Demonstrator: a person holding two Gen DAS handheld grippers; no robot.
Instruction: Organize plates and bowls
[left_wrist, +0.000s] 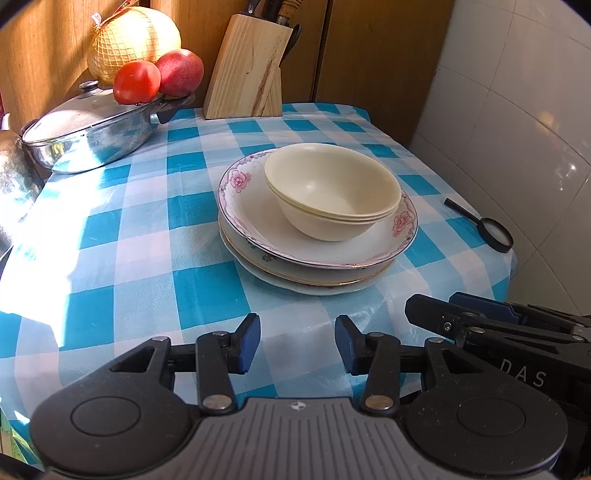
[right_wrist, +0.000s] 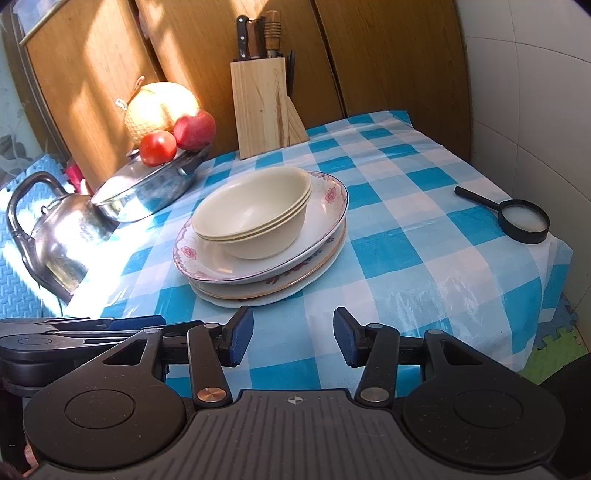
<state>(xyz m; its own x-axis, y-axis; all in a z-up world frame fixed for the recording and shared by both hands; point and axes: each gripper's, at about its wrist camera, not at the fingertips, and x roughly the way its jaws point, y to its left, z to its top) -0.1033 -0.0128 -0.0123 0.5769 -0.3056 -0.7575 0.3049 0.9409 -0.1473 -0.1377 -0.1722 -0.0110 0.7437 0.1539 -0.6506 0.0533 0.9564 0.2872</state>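
Left tongs (left_wrist: 297, 341) spread wide, holding nothing, hovering above the checked surface (left_wrist: 147, 258) short of the plates (left_wrist: 314, 258). Right tongs (right_wrist: 293, 336) likewise gaping and empty, just beside the left pair. Cream bowls (right_wrist: 255, 218) sit nested atop the stacked plates, mid-surface. Magnifier (right_wrist: 517, 218) lies near the right edge.

Strong sunlight pours in from the left, bleaching the checked tablecloth (left_wrist: 122, 236) to near white on that side and glaring off the steel pot (left_wrist: 88, 136) and kettle (right_wrist: 55, 236). Slanted light bars stripe the wooden cabinets (right_wrist: 92, 85). Both views are sharp, with fisheye bending and dark vignetted corners
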